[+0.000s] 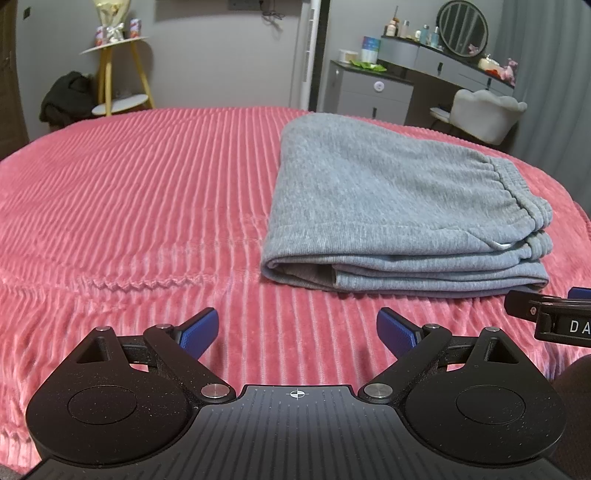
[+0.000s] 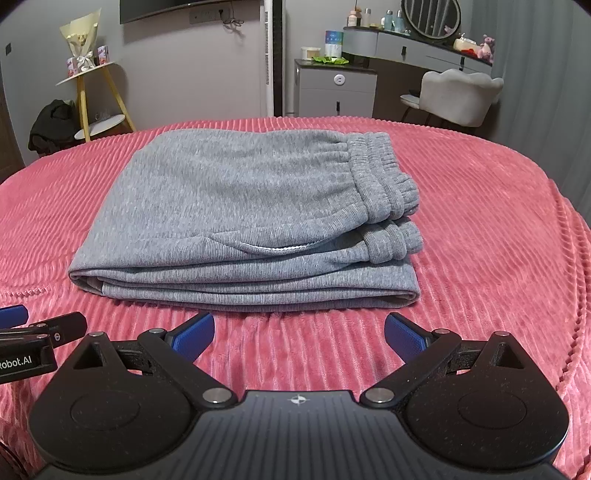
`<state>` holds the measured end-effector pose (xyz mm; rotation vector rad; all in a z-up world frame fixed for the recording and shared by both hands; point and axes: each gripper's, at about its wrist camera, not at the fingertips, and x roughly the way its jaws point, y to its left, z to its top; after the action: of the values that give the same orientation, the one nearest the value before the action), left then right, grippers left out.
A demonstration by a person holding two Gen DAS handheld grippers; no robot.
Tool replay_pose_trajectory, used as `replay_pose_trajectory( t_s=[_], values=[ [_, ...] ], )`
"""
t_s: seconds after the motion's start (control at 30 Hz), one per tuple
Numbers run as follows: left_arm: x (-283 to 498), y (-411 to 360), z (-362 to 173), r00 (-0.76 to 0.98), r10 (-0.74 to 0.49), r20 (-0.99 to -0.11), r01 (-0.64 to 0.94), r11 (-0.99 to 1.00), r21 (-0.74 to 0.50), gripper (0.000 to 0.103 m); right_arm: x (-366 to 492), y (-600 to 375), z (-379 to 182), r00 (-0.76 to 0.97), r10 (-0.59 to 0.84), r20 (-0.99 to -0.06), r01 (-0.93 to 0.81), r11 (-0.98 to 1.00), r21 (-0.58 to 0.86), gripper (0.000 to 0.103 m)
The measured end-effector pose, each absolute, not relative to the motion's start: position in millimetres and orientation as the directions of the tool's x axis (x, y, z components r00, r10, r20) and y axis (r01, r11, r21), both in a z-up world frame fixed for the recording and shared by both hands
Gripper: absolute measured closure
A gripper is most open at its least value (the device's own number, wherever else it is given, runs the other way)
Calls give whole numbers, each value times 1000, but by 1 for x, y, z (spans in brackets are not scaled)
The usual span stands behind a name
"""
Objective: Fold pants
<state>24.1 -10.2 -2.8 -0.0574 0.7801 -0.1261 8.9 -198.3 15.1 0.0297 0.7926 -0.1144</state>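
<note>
The grey sweatpants lie folded in a flat stack on the pink ribbed bedspread, with the elastic waistband at the right. In the left wrist view the pants sit ahead and to the right. My left gripper is open and empty, held above the bedspread just short of the stack's near left corner. My right gripper is open and empty, just short of the stack's near edge. Each gripper's side shows at the edge of the other's view.
Beyond the bed stand a yellow-legged side table with a bouquet, a dark bag on the floor, a grey drawer cabinet, a vanity desk with a round mirror and a pale chair.
</note>
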Motion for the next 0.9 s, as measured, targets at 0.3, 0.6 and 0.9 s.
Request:
replay_pose_trajectory(
  t_s=[0.3, 0.6, 0.9],
  values=[
    [24, -9, -4, 699, -140, -701, 91, 990, -107, 7, 9, -199, 14, 694, -92, -714, 111, 994, -20, 4],
    [24, -10, -5, 694, -144, -705, 89, 989, -114, 7, 10, -199, 14, 694, -91, -714, 110, 994, -20, 4],
    [24, -10, -5, 694, -145, -705, 89, 989, -116, 7, 10, -199, 14, 693, -91, -715, 111, 994, -19, 4]
  ],
)
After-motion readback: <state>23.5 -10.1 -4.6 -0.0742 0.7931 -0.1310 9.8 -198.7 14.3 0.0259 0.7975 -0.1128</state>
